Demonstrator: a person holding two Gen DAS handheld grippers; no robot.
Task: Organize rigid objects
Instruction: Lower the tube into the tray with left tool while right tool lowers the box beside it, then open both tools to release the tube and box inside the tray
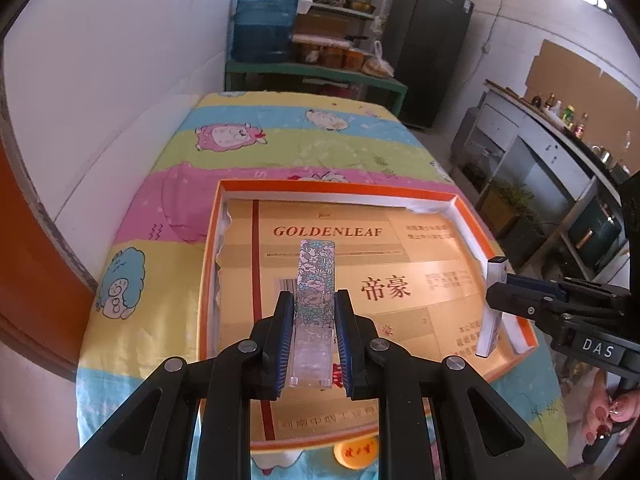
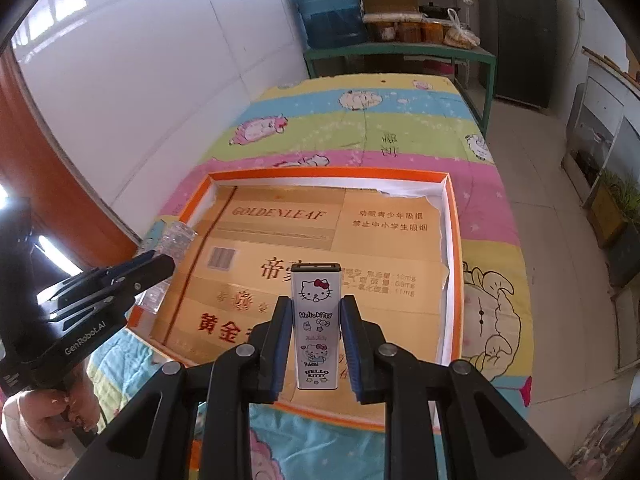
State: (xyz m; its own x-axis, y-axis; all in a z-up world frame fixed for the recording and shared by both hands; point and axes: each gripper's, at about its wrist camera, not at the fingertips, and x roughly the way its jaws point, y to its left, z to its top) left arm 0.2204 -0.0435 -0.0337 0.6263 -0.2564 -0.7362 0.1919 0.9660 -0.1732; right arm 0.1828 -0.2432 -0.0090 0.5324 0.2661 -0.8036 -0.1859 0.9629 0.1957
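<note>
two grippers are each clamped on an item above the orange tray (image 1: 464,198), which sits on a cartoon-print cloth (image 1: 280,136). left gripper (image 1: 314,320) has its blue pads pressed on both sides of a floral-patterned case (image 1: 316,276) with a clear end, held over the tray's gold cardboard liner (image 1: 420,280). right gripper (image 2: 316,334) grips a white hello kitty case (image 2: 316,320) upright near the tray's right wall. an orange cap (image 1: 356,451) lies on the cloth just outside the tray's near edge.
</note>
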